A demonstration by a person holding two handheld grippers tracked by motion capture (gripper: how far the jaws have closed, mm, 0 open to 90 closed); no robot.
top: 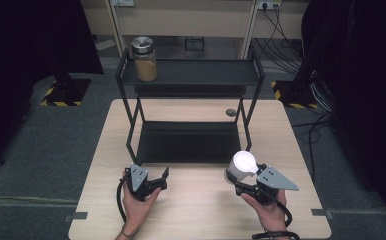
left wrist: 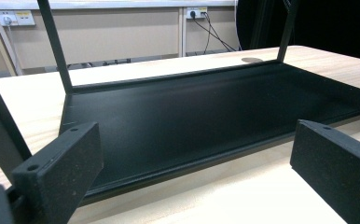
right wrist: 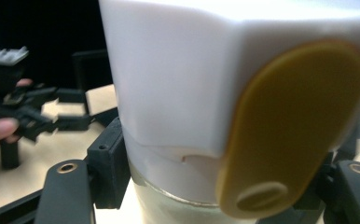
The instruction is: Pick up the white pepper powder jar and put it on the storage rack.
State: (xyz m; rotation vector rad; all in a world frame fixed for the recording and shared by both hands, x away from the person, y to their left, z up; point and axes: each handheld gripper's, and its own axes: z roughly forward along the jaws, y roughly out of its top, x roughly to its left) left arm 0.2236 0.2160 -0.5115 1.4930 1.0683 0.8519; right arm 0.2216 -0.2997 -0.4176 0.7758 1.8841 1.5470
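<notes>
My right gripper (top: pixel 238 181) is shut on a jar with a white lid (top: pixel 243 164), held upright just above the table's front right. In the right gripper view the white lid (right wrist: pixel 178 79) with its yellow flip tab (right wrist: pixel 290 126) looms close, and the black pads (right wrist: pixel 107 163) press the jar's sides below the lid. My left gripper (top: pixel 162 177) sits at the front left, open, with nothing between its jaws. Its two black pads (left wrist: pixel 61 168) frame the lower tray (left wrist: pixel 206 112) of a black two-tier rack (top: pixel 191 75). The left gripper (right wrist: pixel 64 109) shows farther off in the right gripper view.
A glass jar of tan powder with a metal lid (top: pixel 144 59) stands on the rack's top shelf at its left end. The rack's lower tray (top: pixel 188 141) is bare. A grey round grommet (top: pixel 230 112) sits in the wooden table (top: pixel 201 210) behind the rack.
</notes>
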